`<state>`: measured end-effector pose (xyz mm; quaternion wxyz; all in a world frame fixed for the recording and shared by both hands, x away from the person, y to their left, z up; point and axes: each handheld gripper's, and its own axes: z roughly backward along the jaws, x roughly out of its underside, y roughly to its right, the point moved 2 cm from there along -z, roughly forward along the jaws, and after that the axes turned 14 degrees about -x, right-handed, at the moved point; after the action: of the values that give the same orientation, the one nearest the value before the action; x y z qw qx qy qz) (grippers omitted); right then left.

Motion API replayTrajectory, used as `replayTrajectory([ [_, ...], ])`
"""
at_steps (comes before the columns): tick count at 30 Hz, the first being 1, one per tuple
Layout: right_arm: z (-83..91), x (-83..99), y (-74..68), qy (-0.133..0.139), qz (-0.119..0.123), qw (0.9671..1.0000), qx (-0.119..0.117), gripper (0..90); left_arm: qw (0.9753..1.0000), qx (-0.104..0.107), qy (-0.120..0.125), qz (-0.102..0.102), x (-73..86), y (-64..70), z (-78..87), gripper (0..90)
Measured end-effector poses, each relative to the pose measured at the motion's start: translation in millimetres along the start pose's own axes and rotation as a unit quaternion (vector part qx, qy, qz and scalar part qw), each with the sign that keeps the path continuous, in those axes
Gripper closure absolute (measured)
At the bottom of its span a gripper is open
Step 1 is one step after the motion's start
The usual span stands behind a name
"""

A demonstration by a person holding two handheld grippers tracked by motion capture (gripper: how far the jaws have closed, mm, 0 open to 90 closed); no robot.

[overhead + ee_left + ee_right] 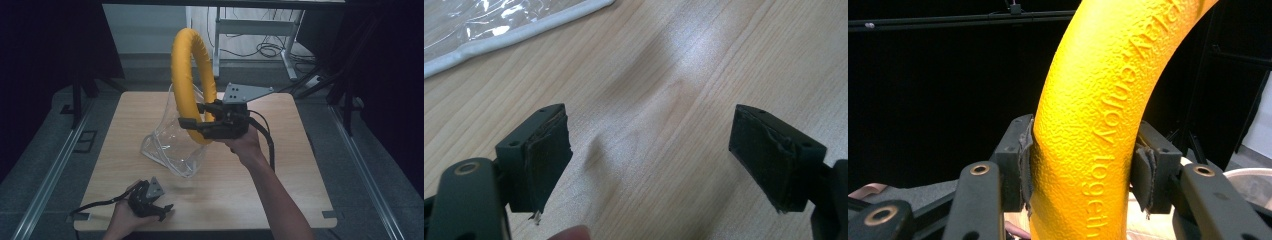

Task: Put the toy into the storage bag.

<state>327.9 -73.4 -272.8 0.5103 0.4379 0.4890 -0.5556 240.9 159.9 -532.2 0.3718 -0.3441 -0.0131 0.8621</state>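
High view: light wooden tabletop (300, 170), dark surroundings. The right gripper (197, 121) is raised above the middle of the tabletop, held in the person's right hand (247, 145), with its grey three-cornered plate on top and a black cable trailing back along the forearm. Its jaws are clamped on the lower part of a yellow ring (186, 70), which stands upright, its top well above the far edge of the tabletop. A clear plastic bag (167, 142) is below and behind the ring, its base resting on the tabletop left of centre; whether the bag touches the ring cannot be told.

Left gripper (162, 210) low at the near left corner, in the left hand (122, 217), just above or on the wood, well apart from bag and ring.

Left gripper view: the two black jaws stand wide apart with nothing between them (651, 165), bare wood grain beneath. The bag's white edge (524, 32) crosses the upper left corner.

Right gripper view: the jaws press on both sides of the ring (1098, 115). The surface is pebbled, with raised lettering running along it, part of it reading "enjoy". The pad (1025, 165) on the left jaw is frayed at the edge.
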Motion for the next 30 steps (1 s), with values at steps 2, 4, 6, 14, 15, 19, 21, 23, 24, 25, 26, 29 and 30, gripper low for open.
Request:
replayTrajectory([
  [2, -3.0, 0.4, 1.6, 0.0, -0.001, 1.0, -0.001, 49.5, 1.0, 0.0, 0.0, 0.0, 0.1, -0.2, 0.2, 16.8],
  [4, -6.3, 0.6, 3.1, 0.003, -0.004, 1.0, -0.004, 49.6, 1.0, 0.0, 0.001, -0.001, 0.0, -0.4, 0.3, 16.7],
  [6, -9.2, 0.8, 4.2, 0.004, -0.006, 1.0, -0.005, 49.6, 1.0, 0.001, 0.001, 0.001, -0.1, -0.6, 0.6, 16.7],
  [14, -21.9, 2.5, 5.7, 0.006, -0.007, 0.9998, -0.02, 49.5, 1.0, 0.001, 0.0, 0.0, -0.1, -0.6, 0.9, 16.7],
  [15, -23.5, 2.7, 6.1, 0.006, -0.006, 0.9997, -0.021, 49.5, 1.0, 0.001, 0.0, 0.0, -0.1, -0.5, 0.8, 16.7],
  [19, -31.4, 4.5, 5.3, 0.002, -0.008, 0.9996, -0.025, 49.5, 1.0, 0.001, 0.0, -0.001, -0.2, 0.1, 0.8, 16.7],
  [21, -35.3, 5.5, 5.3, -0.002, -0.008, 0.9995, -0.029, 49.5, 1.0, 0.001, 0.0, -0.002, -0.1, -0.3, 0.8, 16.7],
  [23, -38.5, 6.4, 5.0, -0.001, -0.01, 0.9994, -0.033, 49.5, 1.0, 0.001, 0.001, -0.002, -0.1, -0.4, 1.1, 16.7],
  [24, -39.7, 6.7, 5.1, -0.002, -0.01, 0.9993, -0.036, 49.5, 1.0, 0.001, 0.001, -0.002, -0.1, -0.6, 1.2, 16.7],
  [25, -41.0, 7.1, 5.0, -0.002, -0.01, 0.9993, -0.037, 49.5, 1.0, 0.0, 0.001, -0.002, -0.1, -0.6, 1.2, 16.7],
  [26, -42.0, 7.3, 5.2, -0.002, -0.01, 0.9992, -0.038, 49.5, 1.0, 0.0, 0.001, -0.002, -0.1, -0.7, 1.3, 16.7],
  [29, -45.1, 8.3, 5.7, -0.002, -0.013, 0.9991, -0.04, 49.5, 1.0, 0.0, 0.001, -0.002, 0.1, -0.7, 1.1, 16.7],
  [30, -46.1, 8.6, 6.1, -0.002, -0.012, 0.9991, -0.04, 49.5, 1.0, 0.0, 0.0, -0.002, 0.1, -0.9, 1.0, 16.7],
])
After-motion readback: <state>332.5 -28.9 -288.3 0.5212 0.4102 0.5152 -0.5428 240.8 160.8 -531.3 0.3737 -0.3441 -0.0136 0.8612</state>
